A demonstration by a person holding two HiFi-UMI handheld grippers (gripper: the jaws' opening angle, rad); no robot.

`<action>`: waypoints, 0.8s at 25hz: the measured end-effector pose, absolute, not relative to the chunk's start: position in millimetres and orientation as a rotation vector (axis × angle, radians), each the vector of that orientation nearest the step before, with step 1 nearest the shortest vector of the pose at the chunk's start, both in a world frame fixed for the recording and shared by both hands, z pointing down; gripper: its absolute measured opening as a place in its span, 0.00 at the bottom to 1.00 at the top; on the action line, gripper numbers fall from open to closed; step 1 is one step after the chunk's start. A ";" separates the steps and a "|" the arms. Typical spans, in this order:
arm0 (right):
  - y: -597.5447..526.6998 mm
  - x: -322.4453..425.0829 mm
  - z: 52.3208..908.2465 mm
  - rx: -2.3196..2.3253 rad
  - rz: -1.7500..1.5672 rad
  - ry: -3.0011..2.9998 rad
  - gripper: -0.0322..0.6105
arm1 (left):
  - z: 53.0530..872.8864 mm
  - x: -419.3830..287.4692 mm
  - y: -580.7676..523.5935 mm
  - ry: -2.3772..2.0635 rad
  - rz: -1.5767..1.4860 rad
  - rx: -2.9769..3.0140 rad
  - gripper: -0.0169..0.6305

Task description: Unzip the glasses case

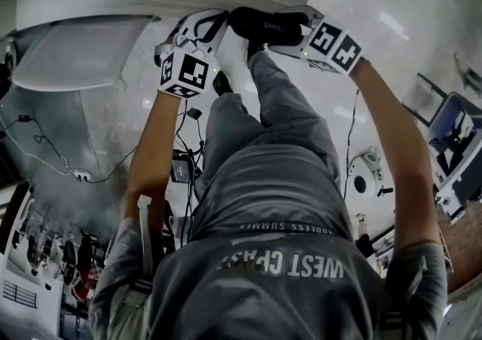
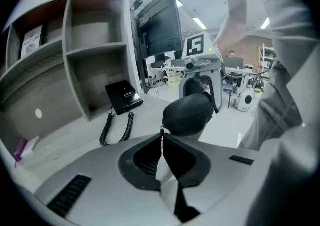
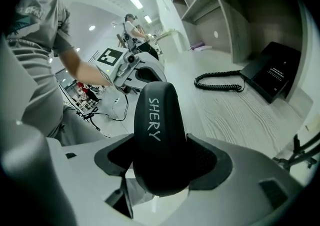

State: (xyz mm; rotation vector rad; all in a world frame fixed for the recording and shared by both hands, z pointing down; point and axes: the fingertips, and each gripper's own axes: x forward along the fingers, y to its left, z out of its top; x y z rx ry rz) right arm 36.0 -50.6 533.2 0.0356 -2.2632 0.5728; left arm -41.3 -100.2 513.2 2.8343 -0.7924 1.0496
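Note:
A black hard glasses case (image 3: 157, 135) with white lettering is held above the table, and my right gripper (image 3: 160, 157) is shut on it, one jaw on each flat side. The case (image 1: 267, 23) hangs between both grippers in the head view, with the right gripper (image 1: 297, 29) at its right end. My left gripper (image 2: 161, 137) has its jaws shut tight, and the small zipper pull (image 2: 162, 129) at the near end of the case (image 2: 187, 114) is pinched at their tips. The left gripper (image 1: 215, 29) meets the case's left end.
A black desk phone (image 2: 123, 95) with a coiled cord (image 2: 117, 129) lies on the pale wood-grain table (image 3: 240, 115) under a grey shelf unit (image 2: 75, 49). A dark monitor (image 2: 160, 29) stands beside the shelves. Cables (image 1: 184, 135) trail on the floor.

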 end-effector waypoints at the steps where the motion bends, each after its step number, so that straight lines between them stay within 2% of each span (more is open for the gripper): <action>1: -50.0 36.3 534.9 0.042 0.567 -2.248 0.55 | 513.0 -40.7 -99.3 -0.787 1.079 2.842 0.03; 10: -45.7 46.9 549.7 0.119 0.402 -2.098 0.55 | 513.9 -32.7 -89.5 -0.580 1.155 2.807 0.03; 20: -48.5 52.5 556.3 0.140 0.416 -1.985 0.54 | 516.5 -28.0 -84.0 -0.477 1.211 2.755 0.02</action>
